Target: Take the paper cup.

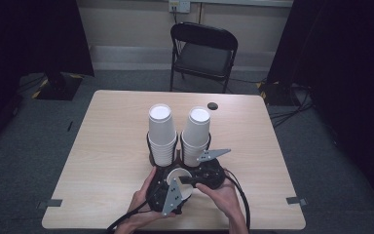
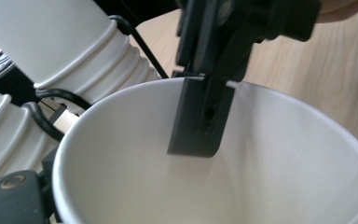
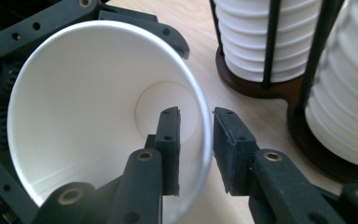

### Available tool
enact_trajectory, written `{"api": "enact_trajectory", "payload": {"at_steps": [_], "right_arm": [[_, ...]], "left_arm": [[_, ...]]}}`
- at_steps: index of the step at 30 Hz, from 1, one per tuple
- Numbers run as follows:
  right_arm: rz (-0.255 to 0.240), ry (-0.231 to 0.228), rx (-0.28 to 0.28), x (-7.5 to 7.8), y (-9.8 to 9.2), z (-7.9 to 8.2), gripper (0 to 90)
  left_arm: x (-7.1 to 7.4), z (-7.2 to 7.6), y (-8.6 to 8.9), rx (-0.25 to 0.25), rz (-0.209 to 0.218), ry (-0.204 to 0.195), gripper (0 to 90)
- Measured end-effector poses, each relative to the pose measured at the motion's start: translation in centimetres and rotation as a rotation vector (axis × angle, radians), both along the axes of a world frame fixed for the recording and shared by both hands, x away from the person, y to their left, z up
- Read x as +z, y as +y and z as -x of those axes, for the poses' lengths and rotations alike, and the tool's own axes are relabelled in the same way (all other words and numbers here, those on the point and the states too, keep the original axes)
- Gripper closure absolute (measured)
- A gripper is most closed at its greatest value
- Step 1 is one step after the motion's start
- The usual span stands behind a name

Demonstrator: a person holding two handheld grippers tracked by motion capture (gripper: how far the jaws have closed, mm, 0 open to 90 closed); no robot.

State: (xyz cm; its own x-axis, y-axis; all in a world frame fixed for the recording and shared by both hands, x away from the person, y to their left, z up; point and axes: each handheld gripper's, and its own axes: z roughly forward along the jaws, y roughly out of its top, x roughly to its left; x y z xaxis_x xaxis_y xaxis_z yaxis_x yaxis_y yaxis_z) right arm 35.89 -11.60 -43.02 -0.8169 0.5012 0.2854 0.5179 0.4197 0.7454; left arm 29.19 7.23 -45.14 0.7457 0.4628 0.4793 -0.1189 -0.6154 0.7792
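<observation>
Left gripper (image 1: 171, 187) clasps paper cup (image 3: 93, 107); right gripper (image 3: 196, 140) jaws straddle its rim, narrow gap, beside 2 cup stacks (image 1: 161, 134).

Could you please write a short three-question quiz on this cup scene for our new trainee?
1. True or false: the right gripper has one jaw inside the loose cup and one outside its rim.
2. How many stacks of cups stand in the black wire holder?
3. What stands on the floor beyond the table: A) a stool, B) a folding chair, C) a bin?

Key: 1 true. 2 two. 3 B.
</observation>
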Motion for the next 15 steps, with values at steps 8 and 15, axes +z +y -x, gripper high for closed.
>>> {"api": "enact_trajectory", "payload": {"at_steps": [8, 15], "right_arm": [[-0.046, -0.053, -0.040, 0.3, -0.7, 0.2, 64.5], [-0.080, -0.059, -0.088, 0.5, -1.2, 0.0, 60.3]], "left_arm": [[-0.3, -0.7, 0.6, 0.022, 0.070, 0.043, 10.1], [-0.4, -1.0, 1.5, 0.062, 0.110, 0.061, 10.2]]}}
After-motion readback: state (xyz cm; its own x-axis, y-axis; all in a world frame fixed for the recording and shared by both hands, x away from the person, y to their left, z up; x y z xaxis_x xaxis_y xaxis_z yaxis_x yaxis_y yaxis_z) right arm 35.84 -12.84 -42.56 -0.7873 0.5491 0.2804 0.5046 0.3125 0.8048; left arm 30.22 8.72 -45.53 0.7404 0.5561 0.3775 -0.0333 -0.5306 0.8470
